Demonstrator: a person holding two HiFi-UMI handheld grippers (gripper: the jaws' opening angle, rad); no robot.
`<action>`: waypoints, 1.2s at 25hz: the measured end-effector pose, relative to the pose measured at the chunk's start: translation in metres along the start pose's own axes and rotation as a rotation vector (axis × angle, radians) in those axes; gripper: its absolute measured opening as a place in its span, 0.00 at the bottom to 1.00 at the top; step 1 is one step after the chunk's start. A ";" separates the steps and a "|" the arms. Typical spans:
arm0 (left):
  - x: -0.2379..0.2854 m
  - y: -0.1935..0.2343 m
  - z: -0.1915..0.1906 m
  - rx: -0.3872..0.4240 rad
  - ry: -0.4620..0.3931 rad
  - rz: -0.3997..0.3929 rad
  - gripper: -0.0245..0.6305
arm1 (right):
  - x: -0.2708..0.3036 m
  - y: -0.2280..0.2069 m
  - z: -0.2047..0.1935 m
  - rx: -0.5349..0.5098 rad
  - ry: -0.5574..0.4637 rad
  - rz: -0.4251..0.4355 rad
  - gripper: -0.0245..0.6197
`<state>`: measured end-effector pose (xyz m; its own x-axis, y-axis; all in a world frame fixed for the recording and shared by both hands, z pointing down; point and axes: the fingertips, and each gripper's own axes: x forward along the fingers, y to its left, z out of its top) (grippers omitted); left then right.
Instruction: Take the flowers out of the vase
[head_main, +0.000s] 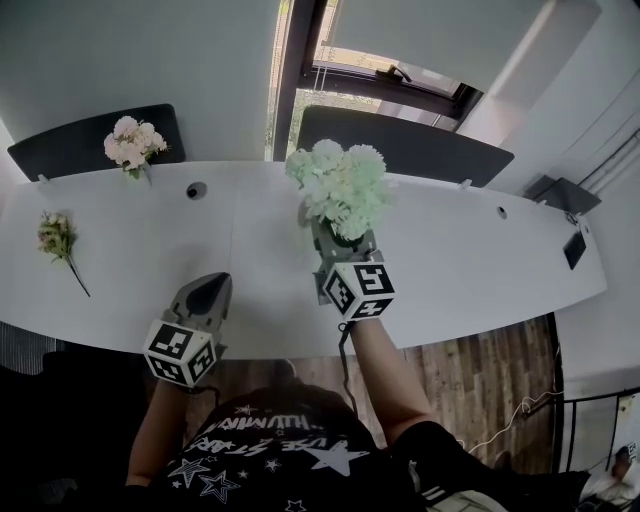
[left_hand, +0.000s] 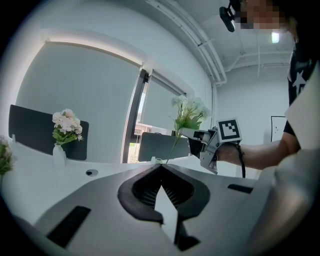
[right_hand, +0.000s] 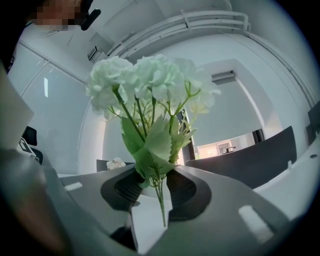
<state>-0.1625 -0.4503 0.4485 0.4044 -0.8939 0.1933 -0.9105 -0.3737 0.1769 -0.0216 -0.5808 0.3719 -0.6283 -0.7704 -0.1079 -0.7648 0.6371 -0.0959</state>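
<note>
Now the right gripper clamps the stems of the green flowers above the table, while the left gripper, pinched together and empty, hovers at its near edge.

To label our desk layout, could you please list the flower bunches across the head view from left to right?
small loose bunch → pink bunch → pale green bunch
</note>
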 end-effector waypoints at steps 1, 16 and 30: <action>-0.005 -0.002 -0.002 -0.001 0.001 -0.003 0.05 | -0.006 0.005 -0.004 0.003 0.011 -0.001 0.24; -0.089 -0.039 -0.035 -0.010 0.023 -0.104 0.05 | -0.112 0.088 -0.053 0.055 0.188 -0.031 0.22; -0.127 -0.072 -0.060 -0.032 0.045 -0.197 0.05 | -0.193 0.121 -0.079 0.070 0.290 -0.101 0.22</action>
<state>-0.1429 -0.2953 0.4693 0.5782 -0.7923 0.1947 -0.8108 -0.5311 0.2461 -0.0040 -0.3564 0.4588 -0.5715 -0.7979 0.1917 -0.8203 0.5489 -0.1607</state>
